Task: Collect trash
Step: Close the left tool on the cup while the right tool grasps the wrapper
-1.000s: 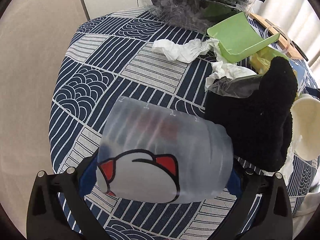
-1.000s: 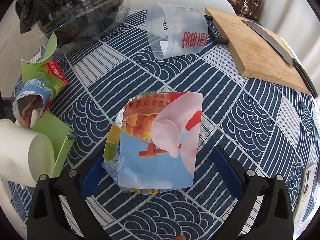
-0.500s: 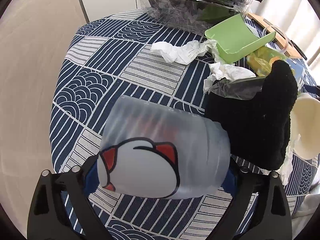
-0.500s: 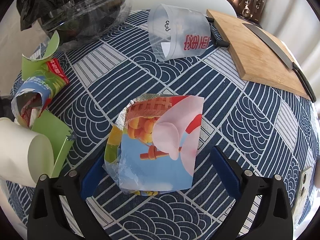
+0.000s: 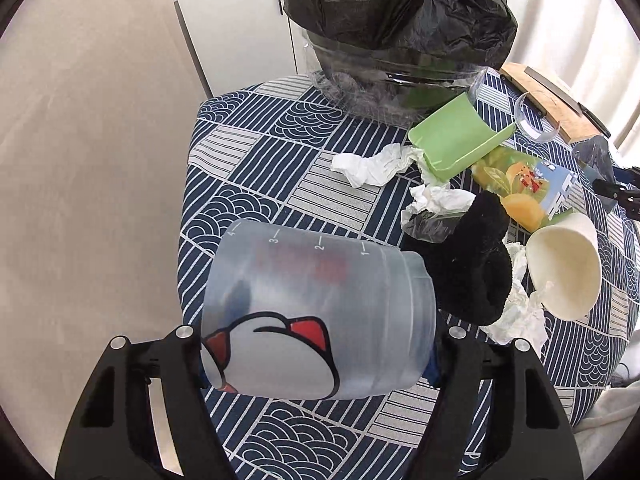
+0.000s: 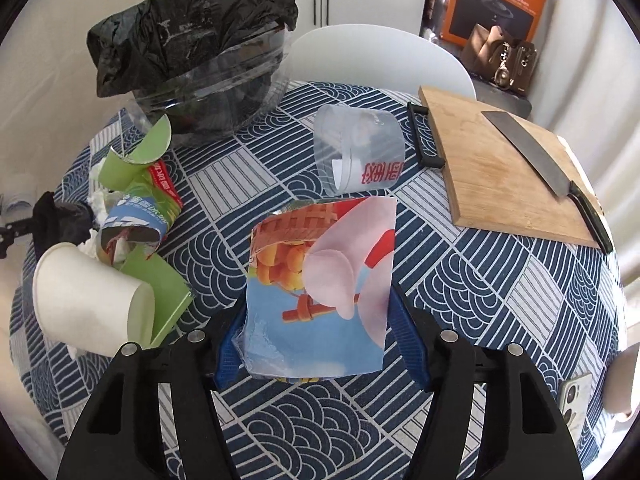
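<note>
Round surface [image 6: 500,312] w/ blue wave-pattern cloth carried the bag-lined bin [image 6: 208,92] at 11 o'clock in the right view. Left gripper [image 5: 316,344] fingers were clamped on a frosted plastic cup [image 5: 316,304], right gripper [image 6: 316,336] fingers clamped on a printed snack wrapper [image 6: 320,288], both lifted clear. Step looked like carry-to-bin; next move prob. needs both brought over the bin's mouth, then fingers parted.

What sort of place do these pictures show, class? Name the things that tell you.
Probably a home dining or kitchen corner: a round table under a patterned blue cloth, a wooden cutting board with a knife on it, and a white chair behind.
</note>
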The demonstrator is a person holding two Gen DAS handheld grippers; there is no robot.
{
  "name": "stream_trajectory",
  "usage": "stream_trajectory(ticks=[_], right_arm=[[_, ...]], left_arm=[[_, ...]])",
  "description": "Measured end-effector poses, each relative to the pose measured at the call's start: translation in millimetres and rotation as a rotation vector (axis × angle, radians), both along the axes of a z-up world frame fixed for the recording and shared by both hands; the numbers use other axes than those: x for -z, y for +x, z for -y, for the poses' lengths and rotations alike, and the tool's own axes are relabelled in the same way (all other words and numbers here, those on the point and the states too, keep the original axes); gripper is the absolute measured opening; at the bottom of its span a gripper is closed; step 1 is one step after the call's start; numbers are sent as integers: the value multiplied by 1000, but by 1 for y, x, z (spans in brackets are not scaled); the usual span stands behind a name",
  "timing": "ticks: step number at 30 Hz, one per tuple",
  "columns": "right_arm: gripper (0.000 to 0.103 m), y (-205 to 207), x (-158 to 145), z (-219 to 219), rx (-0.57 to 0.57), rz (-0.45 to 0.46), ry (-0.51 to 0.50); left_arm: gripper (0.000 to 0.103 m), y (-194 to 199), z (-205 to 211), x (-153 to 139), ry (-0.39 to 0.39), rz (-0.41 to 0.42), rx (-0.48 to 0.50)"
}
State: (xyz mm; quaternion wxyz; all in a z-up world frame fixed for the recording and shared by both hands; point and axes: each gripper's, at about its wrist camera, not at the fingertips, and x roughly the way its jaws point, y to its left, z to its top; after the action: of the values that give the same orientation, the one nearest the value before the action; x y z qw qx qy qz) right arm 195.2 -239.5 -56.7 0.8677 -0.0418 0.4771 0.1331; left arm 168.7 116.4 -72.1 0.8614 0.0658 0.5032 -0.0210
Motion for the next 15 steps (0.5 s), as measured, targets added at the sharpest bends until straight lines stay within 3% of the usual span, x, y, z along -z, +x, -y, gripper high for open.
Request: stream_trajectory(ticks=[8,15], right_arm=[[61,-8,-48,22,16,105,17],[62,-9,-86,44,61,170,129]], left_arm=[[72,-9,6,-48,69,104,7],[72,-6,16,-78,64,162,18]])
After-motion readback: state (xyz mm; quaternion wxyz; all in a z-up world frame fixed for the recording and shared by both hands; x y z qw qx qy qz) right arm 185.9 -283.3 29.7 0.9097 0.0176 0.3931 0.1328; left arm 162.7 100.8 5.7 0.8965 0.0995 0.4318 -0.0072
